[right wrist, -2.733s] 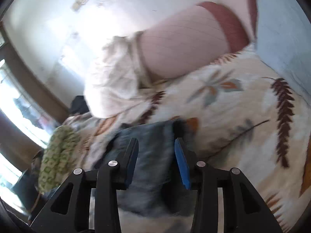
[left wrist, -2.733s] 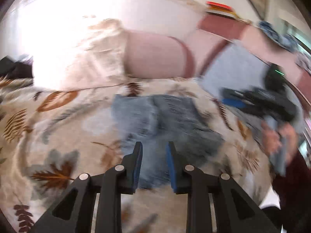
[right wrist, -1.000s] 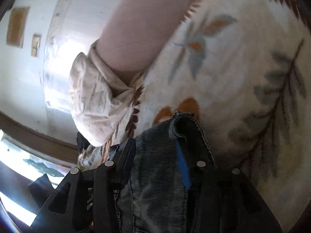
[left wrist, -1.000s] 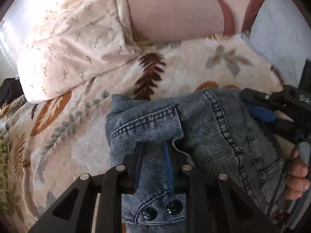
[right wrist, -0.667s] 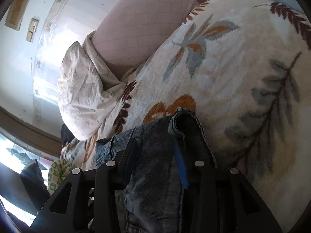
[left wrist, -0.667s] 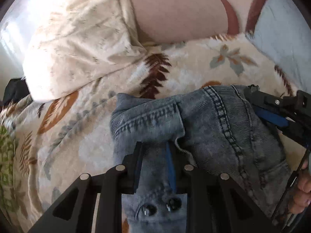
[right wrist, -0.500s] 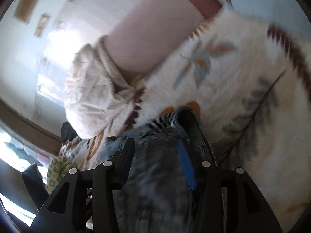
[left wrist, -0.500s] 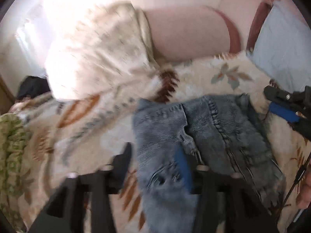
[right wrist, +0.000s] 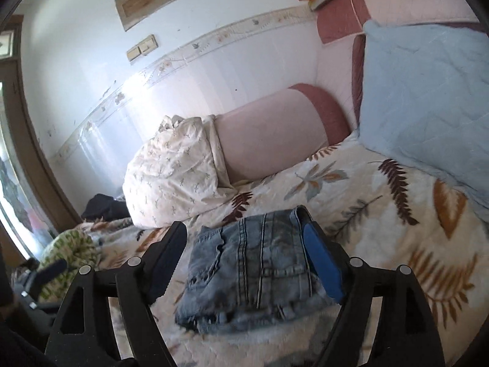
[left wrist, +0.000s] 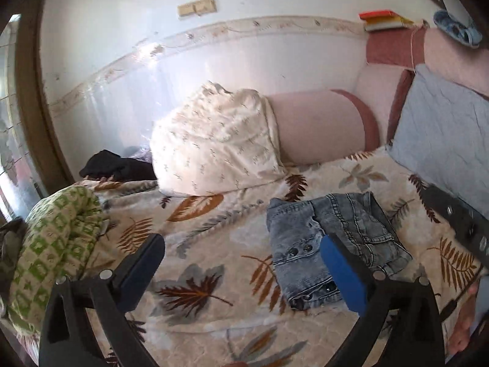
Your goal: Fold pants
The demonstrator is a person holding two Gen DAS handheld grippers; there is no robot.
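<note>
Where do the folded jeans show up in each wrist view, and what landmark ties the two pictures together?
Left wrist: folded jeans lie right of centre on the leaf-print blanket, partly behind the right finger.
Right wrist: folded jeans sit low centre, between the open fingers.
Shared landmark: white patterned pillow leaning on the pink bolster.

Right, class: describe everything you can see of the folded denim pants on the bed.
The denim pants are pale, washed blue denim with darker stitched seams, metal rivets or snaps and a pocket flap. They lie folded into a compact, layered bundle, flat on the leaf-print bedspread, apart from the white pillow. Neither the left gripper nor the right gripper grips them; both sets of jaws are spread wide.
</note>
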